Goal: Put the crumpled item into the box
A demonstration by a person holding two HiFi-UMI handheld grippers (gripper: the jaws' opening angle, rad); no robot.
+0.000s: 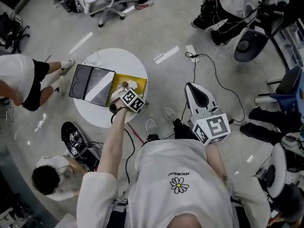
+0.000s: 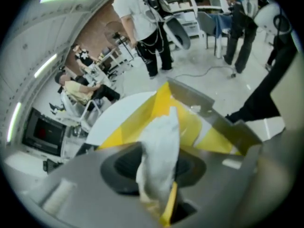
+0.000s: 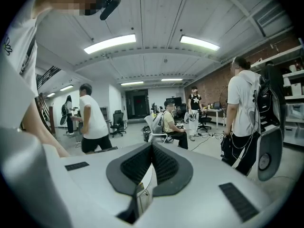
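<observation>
A crumpled white paper (image 2: 161,144) stands between the pads of my left gripper (image 2: 159,175), and both pads touch it. In the head view that left gripper (image 1: 122,91) hovers over the open box (image 1: 138,82), whose inside is yellow, and the paper (image 1: 129,85) sits just above the yellow floor (image 2: 202,127). The box's black lid (image 1: 92,84) lies open to the left on the round white table (image 1: 102,115). My right gripper (image 1: 194,88) is held up near my body, far from the table. Its jaws (image 3: 152,148) are shut with nothing between them.
People stand and sit all around the table; one crouches at the lower left (image 1: 47,179), another stands at the left (image 1: 21,80). Office chairs (image 1: 107,1), cables and a power strip (image 1: 192,53) lie on the floor. A black board (image 1: 73,139) rests beside the table.
</observation>
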